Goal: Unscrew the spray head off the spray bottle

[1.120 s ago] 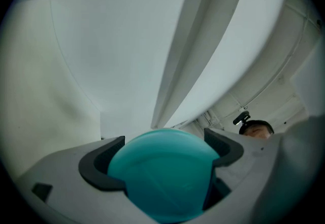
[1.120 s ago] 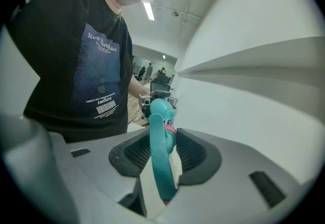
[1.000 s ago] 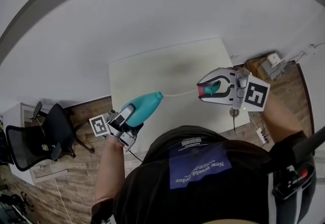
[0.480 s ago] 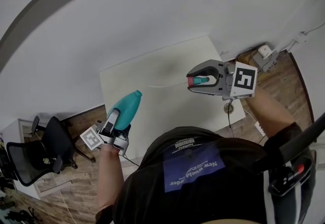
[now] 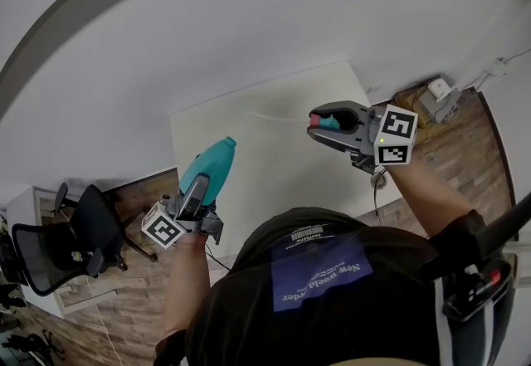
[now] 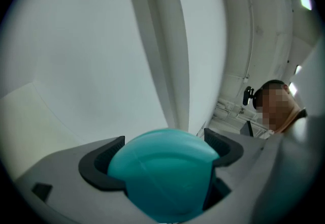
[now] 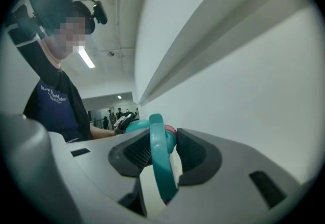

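Observation:
The teal spray bottle (image 5: 209, 169) is off the white table (image 5: 274, 173), neck pointing up and away, and my left gripper (image 5: 196, 190) is shut on its body. Its rounded base fills the left gripper view as a teal dome (image 6: 162, 167) pressed between the dark pads (image 6: 96, 167). The spray head (image 5: 328, 121), teal with a pink nozzle, is off the bottle, and my right gripper (image 5: 325, 127) is shut on it over the table's far right. Its thin white dip tube (image 5: 274, 118) trails left, clear of the bottle. In the right gripper view the teal trigger (image 7: 160, 162) stands between the pads (image 7: 137, 154).
A black office chair (image 5: 58, 240) stands on the wood floor at the left. A box and cables (image 5: 436, 95) lie on the floor beyond the table's right corner. A white wall runs behind the table. The person's torso (image 5: 323, 290) fills the bottom.
The left gripper swung the bottle left and tilted it more upright. The right gripper carried the spray head up and away, and the dip tube came out of the bottle's neck.

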